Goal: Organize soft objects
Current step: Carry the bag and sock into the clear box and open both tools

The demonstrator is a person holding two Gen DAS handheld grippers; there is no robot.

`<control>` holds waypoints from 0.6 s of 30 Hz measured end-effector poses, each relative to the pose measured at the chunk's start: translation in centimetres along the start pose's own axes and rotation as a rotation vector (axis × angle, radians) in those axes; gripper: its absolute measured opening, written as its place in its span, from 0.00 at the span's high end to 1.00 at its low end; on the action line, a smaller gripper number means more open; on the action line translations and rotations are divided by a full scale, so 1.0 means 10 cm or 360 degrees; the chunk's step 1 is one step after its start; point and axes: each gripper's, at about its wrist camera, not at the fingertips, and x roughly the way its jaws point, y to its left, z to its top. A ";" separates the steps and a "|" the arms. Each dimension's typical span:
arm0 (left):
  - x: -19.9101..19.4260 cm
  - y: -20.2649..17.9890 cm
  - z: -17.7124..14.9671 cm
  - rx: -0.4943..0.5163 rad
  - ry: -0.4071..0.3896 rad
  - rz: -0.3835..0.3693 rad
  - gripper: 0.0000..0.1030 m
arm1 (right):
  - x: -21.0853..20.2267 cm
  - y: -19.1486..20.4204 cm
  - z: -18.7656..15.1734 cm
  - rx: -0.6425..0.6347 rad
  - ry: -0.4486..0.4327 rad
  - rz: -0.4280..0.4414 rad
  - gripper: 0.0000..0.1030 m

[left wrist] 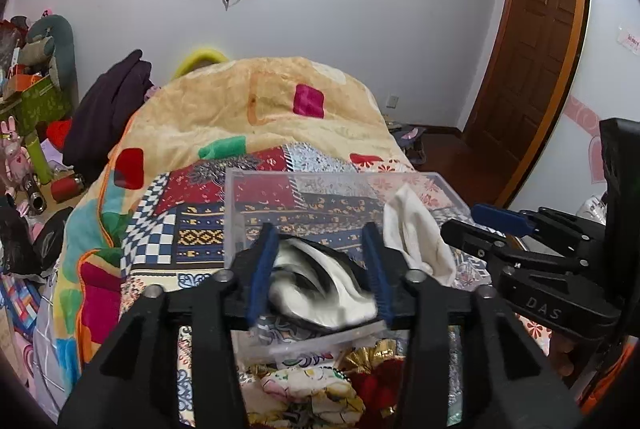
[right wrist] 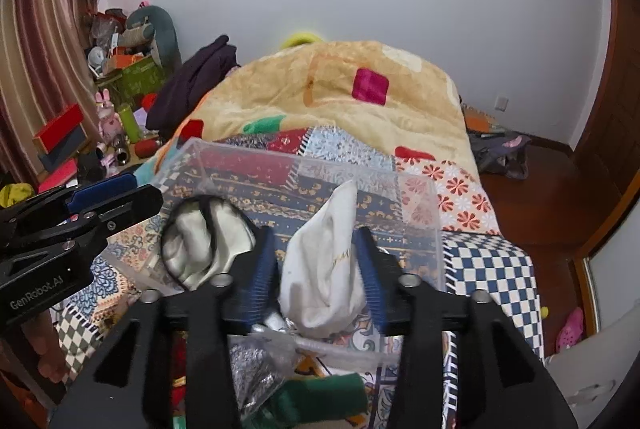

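Two soft items are held over a clear plastic bin [right wrist: 304, 181] that sits on the bed [right wrist: 480, 261], toward its near end on the patchwork cover. We see a silvery grey cloth with dark trim [left wrist: 320, 285] between the jaws of the left gripper [left wrist: 320, 269], which stand fairly narrow and appear closed on it; in the right wrist view the same cloth [right wrist: 208, 241] hangs at the bin's left side. A white cloth pouch [right wrist: 324, 269] sits between the jaws of the right gripper [right wrist: 320, 273], likewise drawn in on it, and in the left wrist view the pouch [left wrist: 416, 229] stands upright at the bin's right side, beside the right gripper [left wrist: 480, 225].

We judge the step in hand to be placing both items inside the bin. To do it well, we would lower each piece until its bulk rests below the rim before parting the jaws, since limp fabric tends to drape over a wall and slide out. Keeping the two grippers apart, one to each side, avoids tangling the cloths. Whether either item already touches the bin floor we cannot tell.

More soft goods lie at the bed's near edge: a floral fabric bundle [left wrist: 316, 393] and a green cloth [right wrist: 320, 397]. An orange patterned blanket [left wrist: 256, 101] covers the far end of the bed.
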 end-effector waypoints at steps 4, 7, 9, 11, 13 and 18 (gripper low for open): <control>-0.19 0.02 0.00 0.0011 -0.0050 0.0018 0.39 | -0.16 0.00 0.00 0.0004 -0.0061 0.0001 0.48; -0.32 0.04 -0.03 0.0016 -0.0071 0.0041 0.31 | -0.29 -0.02 -0.04 0.0020 -0.0096 0.0014 0.37; -0.38 0.06 -0.07 0.0020 -0.0072 0.0067 0.24 | -0.36 -0.02 -0.08 0.0013 -0.0117 0.0004 0.32; -0.42 0.09 -0.13 0.0020 -0.0062 0.0093 0.18 | -0.41 -0.01 -0.13 -0.0003 -0.0121 -0.0007 0.30; -0.43 0.12 -0.19 0.0018 -0.0040 0.0104 0.17 | -0.42 -0.01 -0.20 -0.0008 -0.0104 -0.0009 0.29; -0.39 0.19 -0.38 0.0011 0.0034 0.0122 0.16 | -0.36 -0.05 -0.36 0.0006 -0.0029 -0.0017 0.28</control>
